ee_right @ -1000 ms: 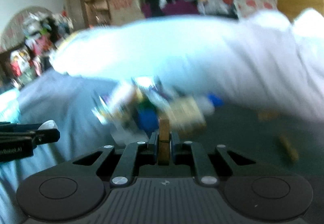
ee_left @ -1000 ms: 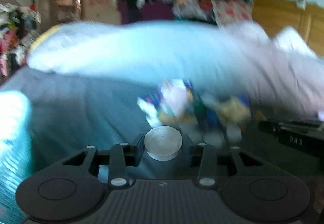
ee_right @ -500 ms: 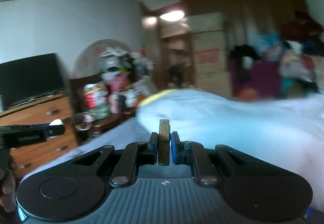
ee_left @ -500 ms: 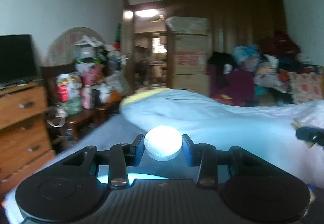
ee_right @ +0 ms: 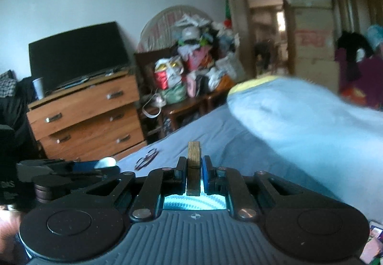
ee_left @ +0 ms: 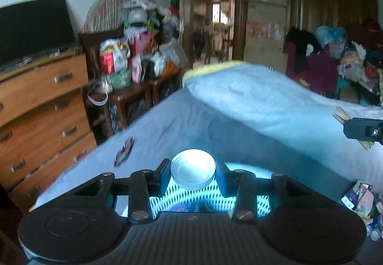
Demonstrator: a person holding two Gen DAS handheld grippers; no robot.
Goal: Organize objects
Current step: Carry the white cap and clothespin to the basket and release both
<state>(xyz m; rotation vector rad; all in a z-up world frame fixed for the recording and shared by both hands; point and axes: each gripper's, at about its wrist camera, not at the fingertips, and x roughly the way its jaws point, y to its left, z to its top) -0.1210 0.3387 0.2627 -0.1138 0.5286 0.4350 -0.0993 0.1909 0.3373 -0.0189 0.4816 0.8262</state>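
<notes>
My left gripper [ee_left: 193, 175] has its jaws part-way apart and clamped on a round white plastic cap [ee_left: 193, 172], smooth on its dished top and finely ribbed around the rim, the pads pressing on its left and right edges. My right gripper [ee_right: 194, 166] has its jaws drawn almost together on a wooden clothespin [ee_right: 194, 164], a narrow flat slat of pale grainy wood standing upright between the pads with its squared end poking above them. Under both grippers I see a turquoise basket [ee_left: 191, 195] of perforated, mesh-like plastic glowing through the gaps in the black linkages. Beyond it lies the bed [ee_left: 182, 121], covered in a soft matte blue sheet, with a puffy light-blue quilt [ee_left: 263, 102] edged in yellow heaped across it. A pair of thin-rimmed glasses [ee_right: 146, 158] lies on the sheet near the bed's edge. The left view alone shows the clothespin side-on at the right margin, its two wooden legs splayed out of the other gripper's black fingers, and a scatter of glossy packets [ee_left: 361, 200] at lower right. The right view alone shows the white cap edge-on at the far left, plus the wooden dresser [ee_right: 83, 116] with metal handles and a dark flat television [ee_right: 76, 56] on it in full.
</notes>
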